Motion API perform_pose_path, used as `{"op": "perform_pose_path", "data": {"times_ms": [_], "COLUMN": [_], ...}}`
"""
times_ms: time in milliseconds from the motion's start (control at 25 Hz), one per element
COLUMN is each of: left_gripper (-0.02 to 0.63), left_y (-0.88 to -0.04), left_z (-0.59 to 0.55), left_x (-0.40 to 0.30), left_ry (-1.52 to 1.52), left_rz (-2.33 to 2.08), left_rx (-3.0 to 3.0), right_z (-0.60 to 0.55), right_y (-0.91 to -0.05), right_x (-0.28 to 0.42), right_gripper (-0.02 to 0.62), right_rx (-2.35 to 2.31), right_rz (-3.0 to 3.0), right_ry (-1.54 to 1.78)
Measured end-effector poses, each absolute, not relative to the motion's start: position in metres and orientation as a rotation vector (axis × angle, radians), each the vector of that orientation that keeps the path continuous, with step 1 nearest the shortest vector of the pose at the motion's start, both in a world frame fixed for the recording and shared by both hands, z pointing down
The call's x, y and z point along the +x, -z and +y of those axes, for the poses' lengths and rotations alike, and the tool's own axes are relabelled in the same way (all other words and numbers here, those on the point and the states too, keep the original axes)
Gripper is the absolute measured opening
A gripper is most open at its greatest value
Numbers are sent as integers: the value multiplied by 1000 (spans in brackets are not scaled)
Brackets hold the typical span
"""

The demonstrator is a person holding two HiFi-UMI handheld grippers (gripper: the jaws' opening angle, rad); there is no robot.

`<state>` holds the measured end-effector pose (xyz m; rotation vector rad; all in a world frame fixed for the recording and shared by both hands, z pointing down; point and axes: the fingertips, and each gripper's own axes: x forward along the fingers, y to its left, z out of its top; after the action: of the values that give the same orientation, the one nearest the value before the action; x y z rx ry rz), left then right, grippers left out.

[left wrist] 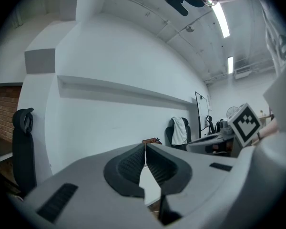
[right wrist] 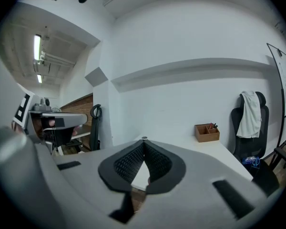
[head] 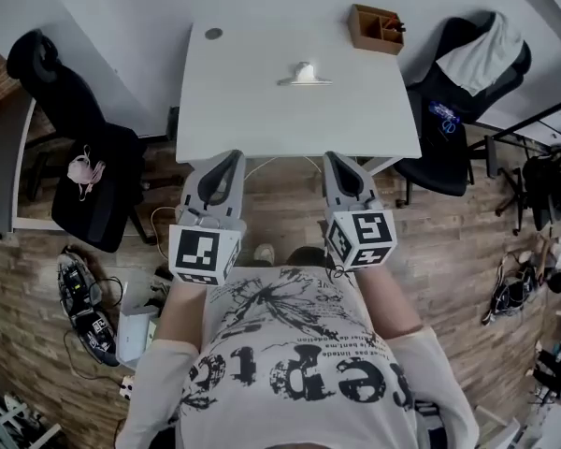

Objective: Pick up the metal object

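Note:
The metal object (head: 305, 75), a small shiny clip-like piece, lies on the white table (head: 243, 120) toward its far middle. Both grippers hang side by side just short of the table's near edge, well back from the object. My left gripper (head: 236, 156) has its tips touching and nothing between them; the same shows in the left gripper view (left wrist: 145, 146). My right gripper (head: 329, 157) is likewise shut and empty, its tips meeting in the right gripper view (right wrist: 144, 141). Neither gripper view shows the metal object.
A wooden organiser box (head: 376, 29) stands at the table's far right corner, and a small round disc (head: 213, 34) lies at the far left. Black office chairs (head: 75, 148) (head: 463, 92) flank the table. Cables and gear (head: 89, 307) litter the wooden floor.

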<state>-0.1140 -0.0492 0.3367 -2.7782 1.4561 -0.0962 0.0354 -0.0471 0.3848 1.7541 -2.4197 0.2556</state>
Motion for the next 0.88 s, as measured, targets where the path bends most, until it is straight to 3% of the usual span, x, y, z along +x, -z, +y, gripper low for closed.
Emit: {"op": "perform_pose_path", "data": {"times_ms": [880], "left_gripper": [11], "left_y": [-370], "left_z": [-294], "left_x": [-67], "left_ry": [162], "left_rz": [1536], "left_rx": [-2792], "right_z": [-306], "right_y": [-441], "right_x": [82], "right_gripper": [-2], "right_rx": [1639], "right_rz": [-2343], "right_ry": [-335]}}
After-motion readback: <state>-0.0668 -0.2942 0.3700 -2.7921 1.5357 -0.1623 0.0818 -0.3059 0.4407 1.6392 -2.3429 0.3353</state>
